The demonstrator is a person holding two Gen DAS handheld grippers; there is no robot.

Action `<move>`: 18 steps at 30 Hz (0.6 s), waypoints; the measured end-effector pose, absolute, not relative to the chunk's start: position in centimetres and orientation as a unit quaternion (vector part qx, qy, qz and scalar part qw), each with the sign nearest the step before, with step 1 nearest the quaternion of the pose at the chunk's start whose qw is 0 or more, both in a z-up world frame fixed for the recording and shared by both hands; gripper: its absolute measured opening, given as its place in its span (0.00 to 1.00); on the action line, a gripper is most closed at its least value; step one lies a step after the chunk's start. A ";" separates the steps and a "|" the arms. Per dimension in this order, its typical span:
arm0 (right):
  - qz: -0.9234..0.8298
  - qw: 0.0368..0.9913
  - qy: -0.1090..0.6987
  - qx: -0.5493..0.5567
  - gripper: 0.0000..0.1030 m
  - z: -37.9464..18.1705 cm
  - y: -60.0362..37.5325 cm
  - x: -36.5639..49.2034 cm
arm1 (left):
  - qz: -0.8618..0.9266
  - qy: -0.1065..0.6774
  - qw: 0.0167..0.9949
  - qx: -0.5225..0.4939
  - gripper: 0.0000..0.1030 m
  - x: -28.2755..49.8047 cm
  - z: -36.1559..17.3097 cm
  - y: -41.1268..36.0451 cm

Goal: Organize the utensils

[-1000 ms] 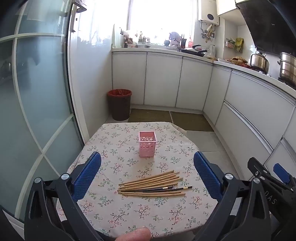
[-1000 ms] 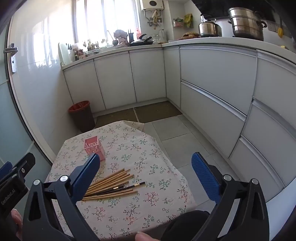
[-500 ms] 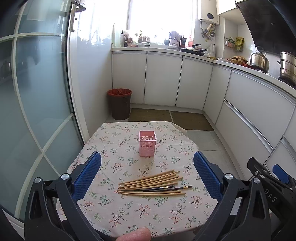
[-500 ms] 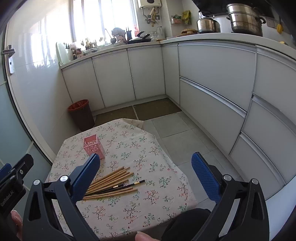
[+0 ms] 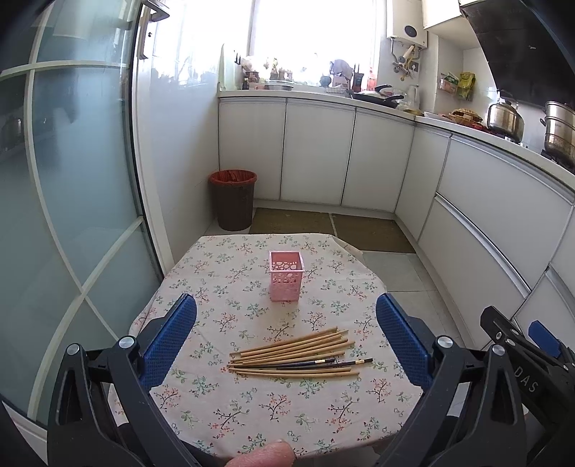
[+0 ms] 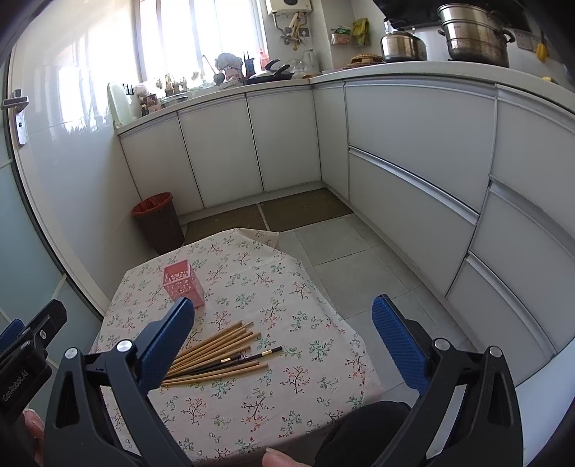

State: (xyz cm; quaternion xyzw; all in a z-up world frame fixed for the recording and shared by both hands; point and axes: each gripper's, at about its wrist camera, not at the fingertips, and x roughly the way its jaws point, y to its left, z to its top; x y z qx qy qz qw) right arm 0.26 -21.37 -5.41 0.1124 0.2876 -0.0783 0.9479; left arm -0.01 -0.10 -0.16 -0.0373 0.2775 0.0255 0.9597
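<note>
A loose bundle of several wooden chopsticks (image 5: 294, 354) with two dark ones among them lies on a small table with a floral cloth (image 5: 222, 406). A pink perforated holder (image 5: 285, 274) stands upright behind them, empty as far as I can see. My left gripper (image 5: 287, 327) is open and empty, held above the near side of the table. My right gripper (image 6: 284, 330) is open and empty, above the table's right part. The chopsticks (image 6: 215, 354) and the holder (image 6: 181, 282) show left of centre in the right wrist view.
A brown bin with a red liner (image 5: 233, 199) stands on the floor beyond the table. White cabinets (image 5: 316, 154) run along the back and right. A glass door (image 5: 64, 179) is close on the left. Pots (image 6: 470, 34) stand on the counter.
The right gripper's view has shifted slightly lower and nearer the table. The left gripper and the objects on the table have not moved.
</note>
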 end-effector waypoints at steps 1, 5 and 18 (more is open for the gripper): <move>-0.079 0.948 0.287 0.113 0.94 -5.4 -21.4 0.2 | 0.026 0.277 0.960 -0.038 0.93 0.0 -0.1 -0.1; -0.078 0.948 0.288 0.113 0.94 -5.5 -21.3 0.2 | 0.026 0.278 0.959 -0.038 0.93 -0.1 -0.1 -0.2; -0.078 0.946 0.294 0.116 0.94 -5.5 -21.3 0.2 | 0.026 0.280 0.959 -0.040 0.93 0.0 -0.5 0.0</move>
